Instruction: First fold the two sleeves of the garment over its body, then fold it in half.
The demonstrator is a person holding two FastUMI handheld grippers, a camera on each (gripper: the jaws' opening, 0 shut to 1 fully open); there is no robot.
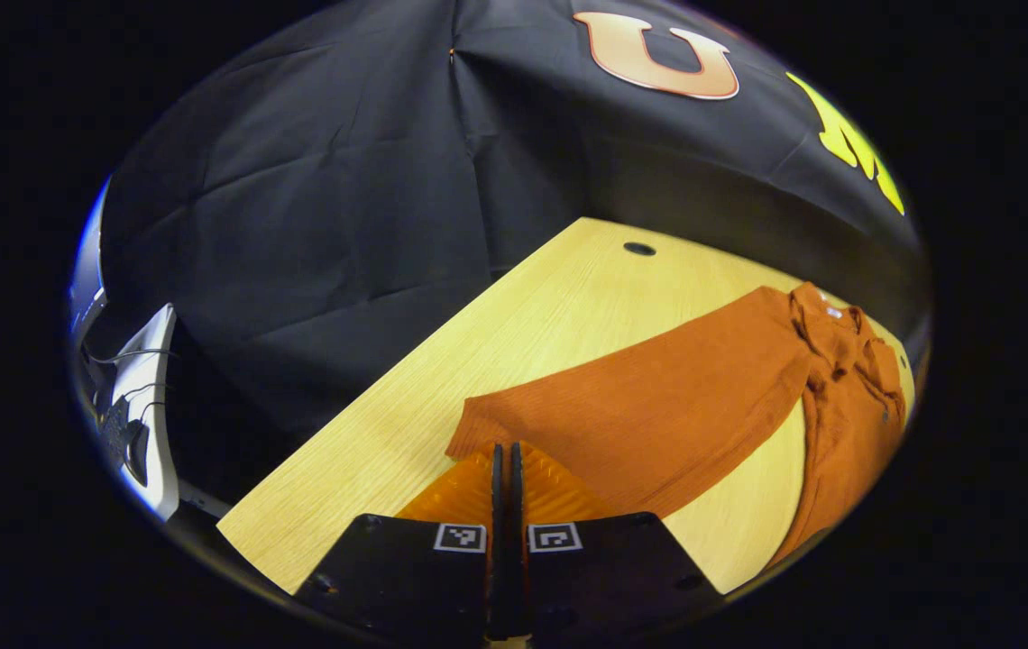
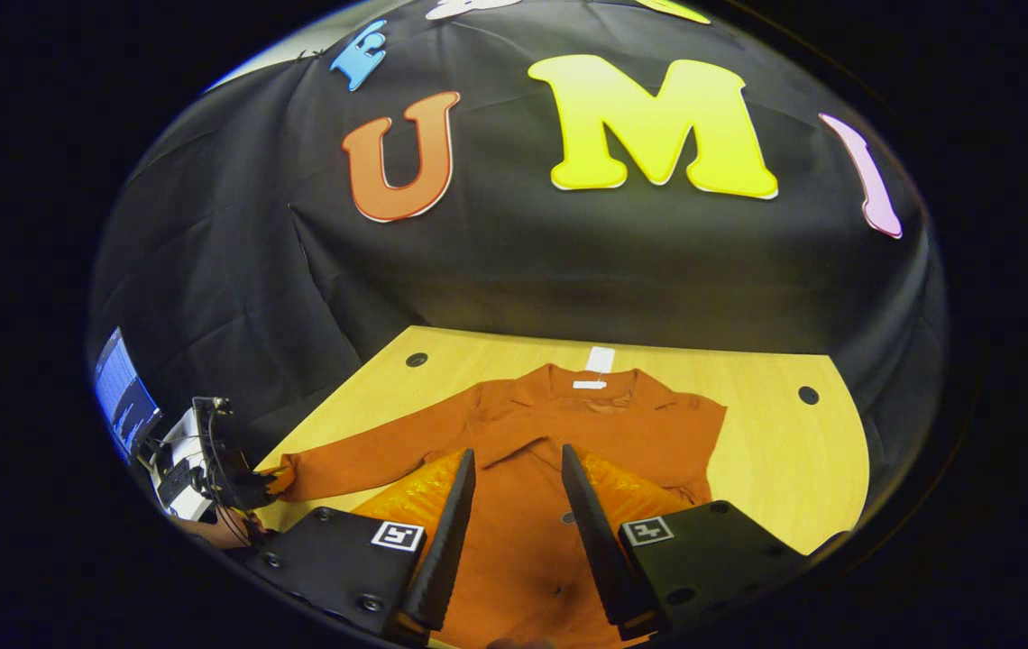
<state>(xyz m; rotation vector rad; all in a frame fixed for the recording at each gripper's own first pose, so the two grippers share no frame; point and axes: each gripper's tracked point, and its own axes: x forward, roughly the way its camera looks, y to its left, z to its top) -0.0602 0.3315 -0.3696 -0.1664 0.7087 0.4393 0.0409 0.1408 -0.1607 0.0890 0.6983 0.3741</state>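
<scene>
Lower centre of the left gripper view: the left gripper (image 1: 506,469) is showing black housings, each bearing a square black-and-white marker. In the right gripper view, the right gripper (image 2: 517,473) is carrying matching marked black housings with visible screws, while at lower left the left gripper appears white-bodied, trailing thin cables.

You have no readable words, brands or numbers here. The small white tag (image 2: 595,368) at the collar of the garment (image 2: 640,424) is too small to make out. The only signs are square black-and-white coded markers: a pair (image 1: 460,537) at the base of the left gripper (image 1: 506,448), and a pair (image 2: 398,534) at the base of the right gripper (image 2: 518,452), over the garment's front.
</scene>
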